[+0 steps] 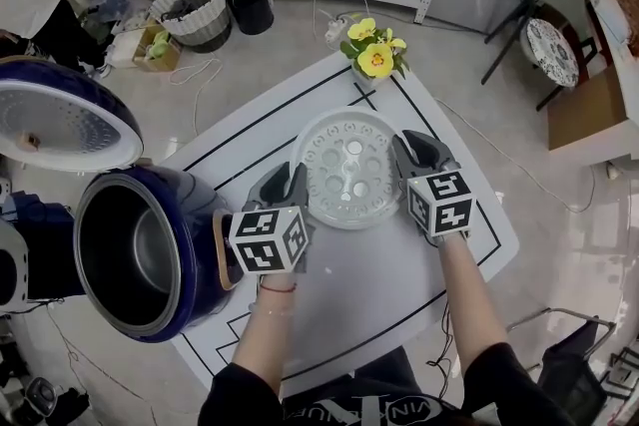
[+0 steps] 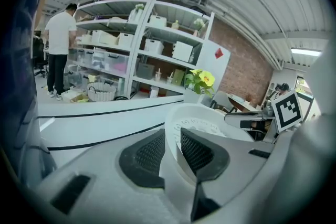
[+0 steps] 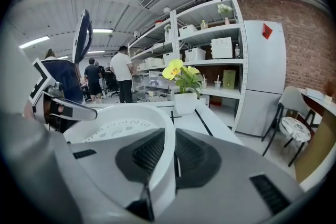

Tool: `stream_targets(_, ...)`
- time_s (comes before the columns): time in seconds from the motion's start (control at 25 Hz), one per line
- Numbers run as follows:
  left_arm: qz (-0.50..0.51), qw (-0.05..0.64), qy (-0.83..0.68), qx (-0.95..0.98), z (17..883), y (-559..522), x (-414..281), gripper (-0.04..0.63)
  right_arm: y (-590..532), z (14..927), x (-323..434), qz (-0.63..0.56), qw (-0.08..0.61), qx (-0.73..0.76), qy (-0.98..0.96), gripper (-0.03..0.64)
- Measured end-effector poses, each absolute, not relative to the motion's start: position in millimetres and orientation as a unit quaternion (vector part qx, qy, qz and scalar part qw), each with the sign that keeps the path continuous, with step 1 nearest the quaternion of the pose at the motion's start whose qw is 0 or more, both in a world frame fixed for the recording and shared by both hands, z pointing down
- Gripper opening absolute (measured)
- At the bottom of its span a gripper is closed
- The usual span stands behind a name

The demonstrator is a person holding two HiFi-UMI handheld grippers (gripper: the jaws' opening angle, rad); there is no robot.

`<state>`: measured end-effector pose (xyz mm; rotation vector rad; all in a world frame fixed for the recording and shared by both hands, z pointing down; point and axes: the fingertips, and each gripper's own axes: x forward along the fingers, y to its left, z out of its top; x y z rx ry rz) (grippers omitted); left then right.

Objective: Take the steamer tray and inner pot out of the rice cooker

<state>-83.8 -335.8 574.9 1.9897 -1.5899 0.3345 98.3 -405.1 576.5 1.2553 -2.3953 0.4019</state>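
Observation:
The white steamer tray (image 1: 350, 167), round with several holes in its floor, sits low over the white table (image 1: 379, 294), right of the cooker. My left gripper (image 1: 297, 187) is shut on the tray's left rim (image 2: 170, 136). On the opposite rim (image 3: 167, 152) my right gripper (image 1: 400, 160) is shut. The dark blue rice cooker (image 1: 150, 249) stands at the table's left edge with its lid (image 1: 55, 120) swung up. Its metal inner pot (image 1: 135, 254) sits inside it.
A white pot of yellow flowers (image 1: 375, 55) stands at the table's far corner, just beyond the tray. Black lines mark the tabletop. Shelving, baskets (image 1: 195, 12) and a chair (image 1: 549, 50) stand on the floor beyond. A person (image 2: 60, 50) stands by the shelves.

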Motion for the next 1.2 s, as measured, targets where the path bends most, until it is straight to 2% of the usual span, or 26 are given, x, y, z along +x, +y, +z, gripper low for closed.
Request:
stream_targets(0.12,0.119,0.27,-0.602,0.742,573.1,-336.7,-85.8,0.092,-404.7,577.0,95.3,0.129,0.208,0.446,-0.861,0.073)
stream_targets(0.2,0.112,0.264,-0.605,0.743,569.9,-336.4,-85.9,0.121,-403.2,575.1,94.3,0.117,0.211,0.446,-0.862,0.12)
stream_targets(0.72,0.087,0.213,-0.596,0.769,528.5,-313.6,-69.9,0.127,-376.9,526.7,90.6,0.085,0.175,0.431,-0.881,0.12)
stream_targets(1.2,0.048,0.158,-0.576,0.801,455.6,-287.7,-51.3,0.127,-340.2,447.9,71.7,0.077,0.104,0.397,-0.909,0.12)
